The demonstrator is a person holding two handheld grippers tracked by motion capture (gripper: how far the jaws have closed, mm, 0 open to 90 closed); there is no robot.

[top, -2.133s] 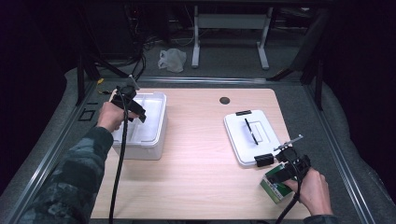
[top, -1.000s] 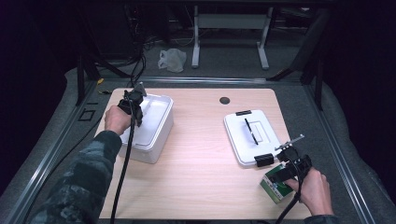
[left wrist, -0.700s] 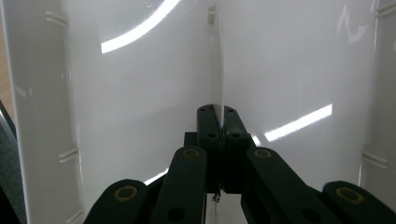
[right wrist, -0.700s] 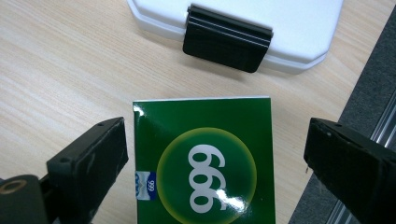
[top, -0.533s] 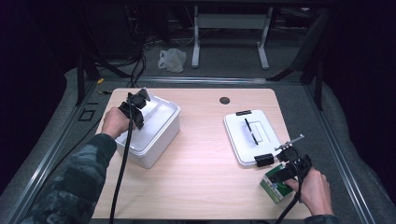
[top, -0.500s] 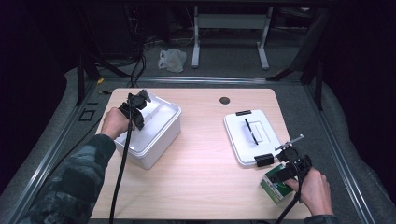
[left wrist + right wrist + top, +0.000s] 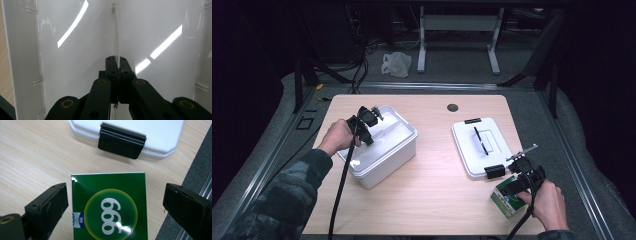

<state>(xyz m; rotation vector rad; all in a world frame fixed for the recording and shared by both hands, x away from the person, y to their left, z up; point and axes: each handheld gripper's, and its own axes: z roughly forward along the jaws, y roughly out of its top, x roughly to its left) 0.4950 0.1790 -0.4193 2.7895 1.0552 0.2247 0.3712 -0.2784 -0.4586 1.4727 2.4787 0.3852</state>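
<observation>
Table (image 7: 432, 200) holds one white bin (image 7: 379, 150), one white lid (image 7: 482, 147) and one green box (image 7: 507, 197). Bin sits on the left half, turned at an angle to the table edges. Left gripper (image 7: 368, 125) reaches into it; in the left gripper view its two jaws are pressed together on the thin clear divider (image 7: 117, 32) that stands upright across the bin's inside. Lid lies flat on the right half, with two black latches (image 7: 121, 140), one at each end. Green box lies just beside the lid's near corner, by the table's right front edge. Right gripper (image 7: 519, 182) hovers over the box, two jaws spread wide, one each side of it, pads not touching the box (image 7: 110, 207)
</observation>
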